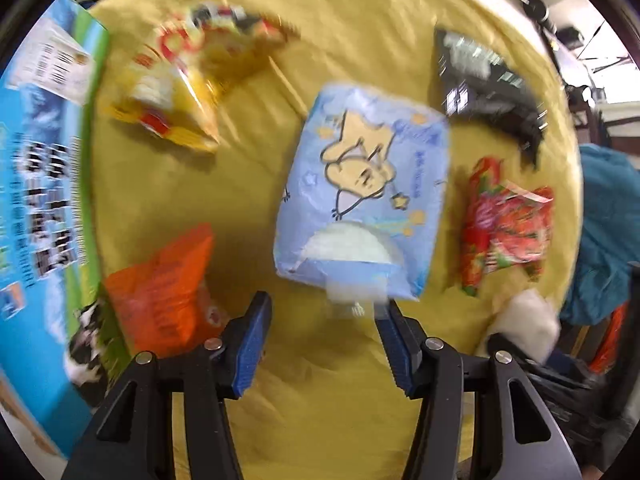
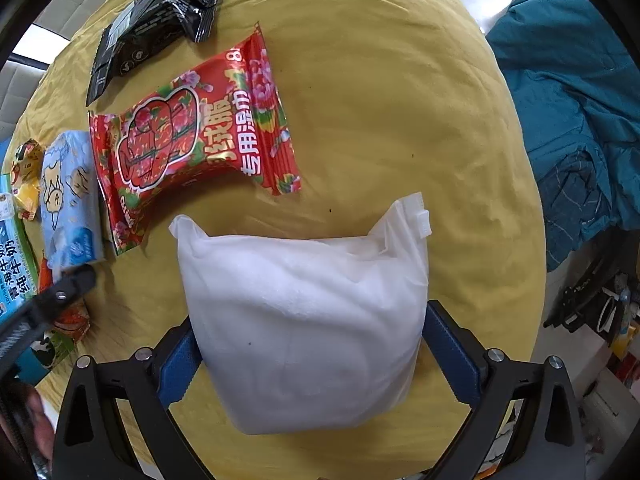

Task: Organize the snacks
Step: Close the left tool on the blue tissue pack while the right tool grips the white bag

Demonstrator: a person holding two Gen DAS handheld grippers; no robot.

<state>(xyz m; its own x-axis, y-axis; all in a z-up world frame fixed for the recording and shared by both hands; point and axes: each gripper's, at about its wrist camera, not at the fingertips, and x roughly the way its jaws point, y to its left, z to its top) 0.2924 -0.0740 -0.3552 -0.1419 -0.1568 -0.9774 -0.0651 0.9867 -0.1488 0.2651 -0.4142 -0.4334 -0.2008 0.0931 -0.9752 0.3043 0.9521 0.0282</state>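
On a yellow cloth lie several packets. The left wrist view is blurred: a light blue cartoon pack lies just ahead of my open left gripper, with an orange packet to its left, a yellow bag far left, a black packet far right and a red floral packet on the right. In the right wrist view my right gripper is shut on a white soft pack. The red floral packet, the black packet and the blue pack lie beyond it, to the left.
A blue and green milk carton box stands along the left edge. A teal garment hangs beyond the cloth's right edge, with floor clutter below it. Bare yellow cloth spreads right of the red packet.
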